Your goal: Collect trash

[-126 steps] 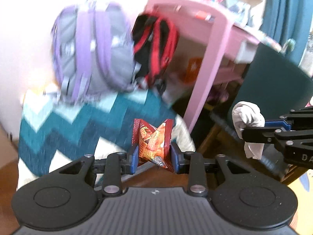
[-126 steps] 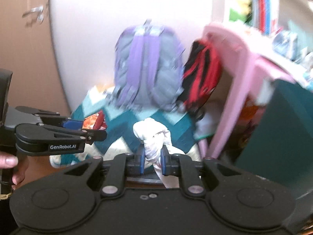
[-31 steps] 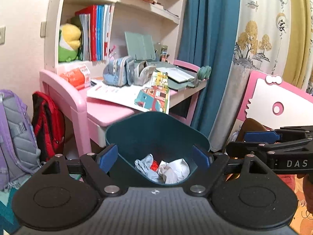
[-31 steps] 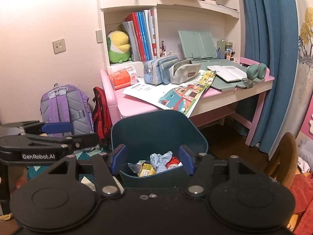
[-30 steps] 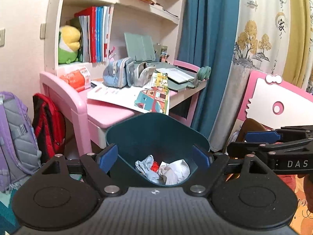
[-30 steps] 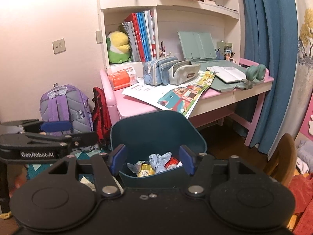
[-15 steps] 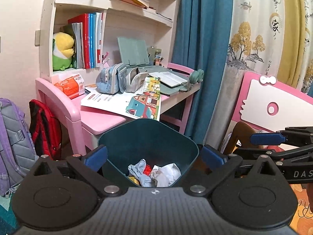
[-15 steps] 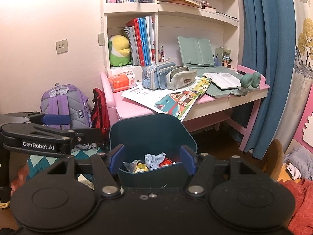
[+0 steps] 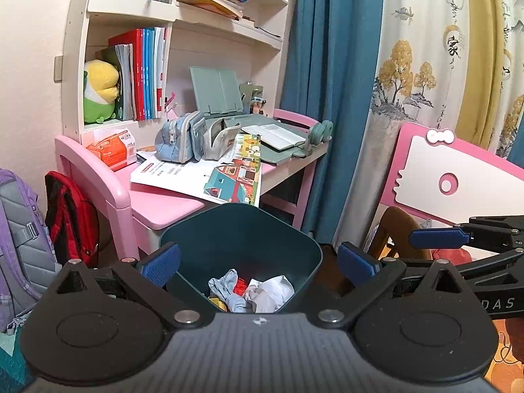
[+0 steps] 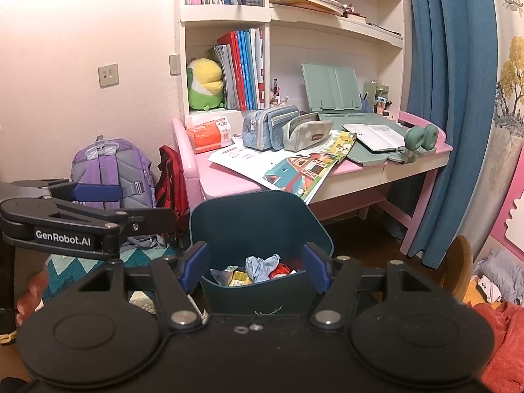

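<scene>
left gripper (image 9: 257, 263) jaws stand wide apart, having just opened further, nothing between the pads. right gripper (image 10: 255, 270) jaws also spread, nothing between them. both hang over the dark teal bin (image 9: 196, 226), which stands on the floor just before the pink desk (image 9: 163, 201). crumpled trash (image 9: 255, 290) lies at the bin's bottom: pale tissue, a red scrap, a yellow scrap. purple backpack (image 10: 113, 170) against the wall, left of the desk.
</scene>
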